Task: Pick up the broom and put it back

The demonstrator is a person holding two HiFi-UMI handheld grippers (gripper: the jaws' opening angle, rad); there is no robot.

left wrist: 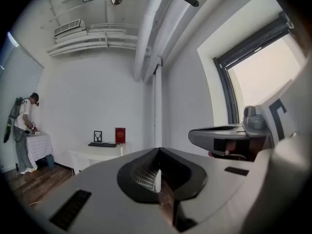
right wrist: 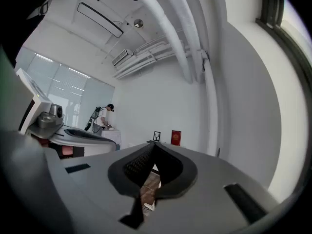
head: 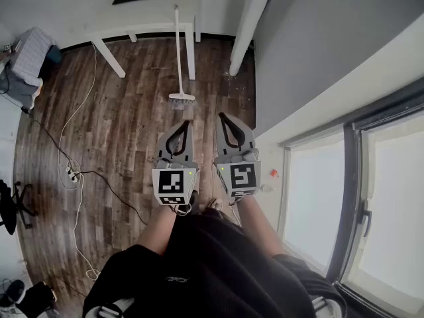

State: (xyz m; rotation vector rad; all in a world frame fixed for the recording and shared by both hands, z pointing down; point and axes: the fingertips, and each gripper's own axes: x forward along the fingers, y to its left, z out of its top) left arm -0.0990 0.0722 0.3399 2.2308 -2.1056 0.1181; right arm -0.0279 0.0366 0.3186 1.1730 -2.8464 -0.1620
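Two tools are held out level and side by side, well short of the desk [head: 152,15]. The left tool [head: 186,123] and the right tool [head: 222,116] each have their jaws pressed together with nothing between them, as each tool's own view confirms. Both point toward the desk, and neither touches anything.

Between the tools and the desk stands the broom [head: 178,58]. Its head [head: 181,101] rests on the floor [head: 119,124] just in front of the desk. Its long white handle [head: 177,38] leans up against the desk's front edge, just beside one desk leg [head: 191,55]. The broom is well apart from both tools.

It looks light, with a thin, stiff, smooth handle and a small head of soft bristles. A round, slick handle is likely to turn or slide in a two-jaw grip, so the jaws would need to open first and then close squarely across it. The bristles would give and offer no firm hold, so the head is a poor place to grab. The better place is probably the handle's middle or lower half, nearer the head, where the weight sits and the long end will swing least. A second tool higher on the handle, nearer the desk's edge, would steady it. Only the lean seems to hold the broom up, so a nudge could send it sliding along the desk's edge to the floor.
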